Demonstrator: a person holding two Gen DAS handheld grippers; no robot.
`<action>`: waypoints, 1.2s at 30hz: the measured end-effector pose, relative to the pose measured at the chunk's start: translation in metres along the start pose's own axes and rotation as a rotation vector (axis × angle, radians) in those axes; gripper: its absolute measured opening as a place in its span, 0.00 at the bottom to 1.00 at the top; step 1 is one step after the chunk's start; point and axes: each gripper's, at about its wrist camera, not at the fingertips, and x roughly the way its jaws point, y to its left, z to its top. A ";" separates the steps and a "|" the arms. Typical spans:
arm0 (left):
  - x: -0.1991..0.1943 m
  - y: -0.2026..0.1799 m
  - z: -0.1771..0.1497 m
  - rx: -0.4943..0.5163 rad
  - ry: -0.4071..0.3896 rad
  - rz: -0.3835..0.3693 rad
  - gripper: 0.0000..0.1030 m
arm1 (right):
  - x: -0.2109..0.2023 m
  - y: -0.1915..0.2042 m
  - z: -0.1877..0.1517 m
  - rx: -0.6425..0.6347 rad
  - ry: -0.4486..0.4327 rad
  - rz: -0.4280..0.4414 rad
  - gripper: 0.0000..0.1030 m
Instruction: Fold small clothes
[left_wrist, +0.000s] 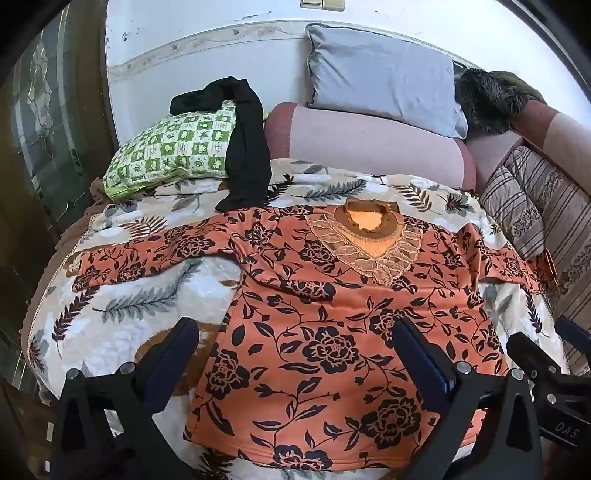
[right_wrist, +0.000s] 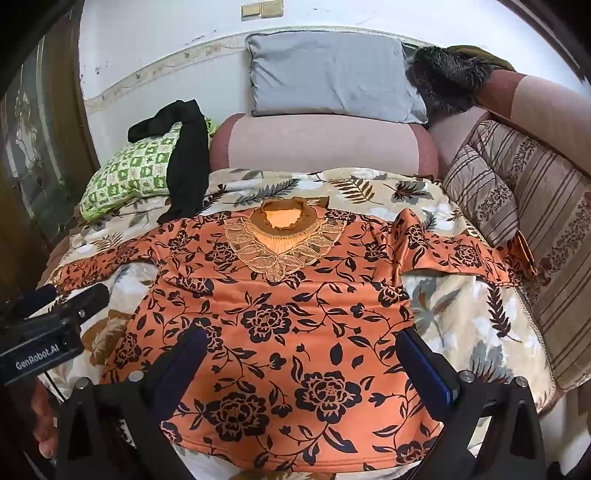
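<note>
An orange top with black flowers (left_wrist: 332, 332) lies flat on the leaf-print blanket (left_wrist: 122, 306), front up, lace collar at the far end, both sleeves spread out sideways. It also shows in the right wrist view (right_wrist: 295, 332). My left gripper (left_wrist: 295, 336) is open and empty, above the top's lower left part. My right gripper (right_wrist: 301, 347) is open and empty, above the top's lower middle. The right gripper shows at the right edge of the left wrist view (left_wrist: 546, 354). The left gripper shows at the left edge of the right wrist view (right_wrist: 66, 299).
A black garment (left_wrist: 243, 140) drapes over a green checked pillow (left_wrist: 173, 147) at the far left. A pink bolster (left_wrist: 369, 144) and a grey pillow (left_wrist: 384, 74) lie behind. Striped cushions (right_wrist: 517, 221) line the right side. A dark door stands left.
</note>
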 end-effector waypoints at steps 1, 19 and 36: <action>0.000 0.000 0.000 0.000 0.003 -0.002 1.00 | 0.000 -0.001 0.000 0.000 -0.004 -0.003 1.00; 0.001 -0.003 -0.002 0.028 -0.001 0.017 1.00 | 0.002 0.001 0.003 0.003 -0.042 -0.008 1.00; 0.005 -0.003 -0.002 0.029 0.000 0.023 1.00 | 0.005 0.001 0.008 0.002 -0.054 -0.008 1.00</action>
